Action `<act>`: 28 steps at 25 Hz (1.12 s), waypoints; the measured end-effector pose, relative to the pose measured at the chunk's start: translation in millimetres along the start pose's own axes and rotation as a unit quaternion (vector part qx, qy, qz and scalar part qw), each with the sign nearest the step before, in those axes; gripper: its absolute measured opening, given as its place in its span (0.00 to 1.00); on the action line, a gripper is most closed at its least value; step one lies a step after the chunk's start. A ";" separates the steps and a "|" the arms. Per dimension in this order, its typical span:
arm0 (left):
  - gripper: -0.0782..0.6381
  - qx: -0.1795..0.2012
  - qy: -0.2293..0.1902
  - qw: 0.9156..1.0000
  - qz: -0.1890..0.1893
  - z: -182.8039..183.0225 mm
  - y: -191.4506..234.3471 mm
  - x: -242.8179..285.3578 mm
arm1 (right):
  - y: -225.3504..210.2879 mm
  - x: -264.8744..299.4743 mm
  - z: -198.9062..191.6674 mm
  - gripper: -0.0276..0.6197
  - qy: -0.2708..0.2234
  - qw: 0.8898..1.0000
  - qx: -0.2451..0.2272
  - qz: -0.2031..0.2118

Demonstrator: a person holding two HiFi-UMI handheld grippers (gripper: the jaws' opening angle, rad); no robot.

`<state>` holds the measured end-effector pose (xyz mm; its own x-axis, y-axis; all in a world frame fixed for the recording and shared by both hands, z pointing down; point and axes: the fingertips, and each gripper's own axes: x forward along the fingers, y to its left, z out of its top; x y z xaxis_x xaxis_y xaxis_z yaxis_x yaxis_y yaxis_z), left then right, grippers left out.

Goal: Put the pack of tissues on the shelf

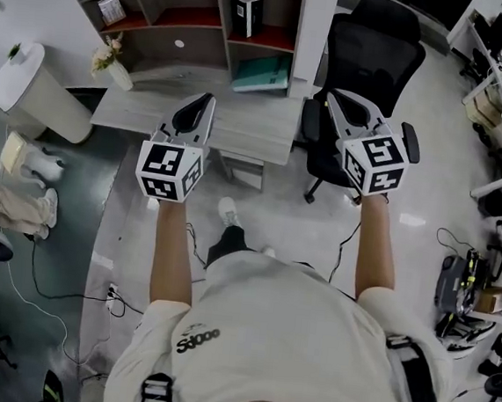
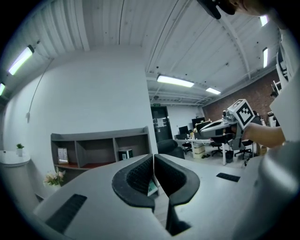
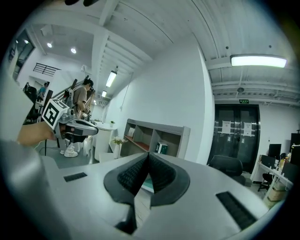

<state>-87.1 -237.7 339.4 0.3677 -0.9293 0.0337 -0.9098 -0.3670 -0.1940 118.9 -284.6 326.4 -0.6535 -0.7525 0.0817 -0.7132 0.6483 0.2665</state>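
A teal soft pack [image 1: 261,73], apparently the tissues, lies in the lower right compartment of the grey shelf unit [image 1: 311,34] behind the desk [image 1: 249,132]. My left gripper [image 1: 207,101] hangs over the desk's front edge, shut with nothing in it. My right gripper [image 1: 332,96] is held beside the shelf's right end, also shut and holding nothing. In the left gripper view the pads [image 2: 140,174] meet, and a sliver of the teal pack [image 2: 151,188] shows behind them. In the right gripper view the fingers [image 3: 163,174] are pressed together, with the teal pack [image 3: 147,184] behind them.
A black box with a printed code [image 1: 246,11] stands in the upper right compartment. A flower vase [image 1: 112,66] sits on the desk's left end. A black office chair [image 1: 371,53] stands right of the desk and a white round stand [image 1: 28,86] left of it. Cables run across the floor.
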 end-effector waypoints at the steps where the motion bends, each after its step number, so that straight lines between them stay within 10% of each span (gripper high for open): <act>1: 0.14 0.001 -0.002 1.000 0.003 1.3 -2.9 -5.4 | 2.8 -4.7 1.0 0.05 -0.002 1.000 -0.001 0.001; 28: 0.14 0.029 -0.007 1.000 0.008 16.4 -24.6 -28.1 | 31.8 -17.1 12.2 0.05 -0.028 0.999 -0.010 0.042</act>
<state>-72.0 -201.8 327.1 0.3563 -0.9342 0.0166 -0.9030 -0.3489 -0.2507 104.3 -249.7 321.8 -0.7244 -0.6874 0.0516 -0.6502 0.7063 0.2800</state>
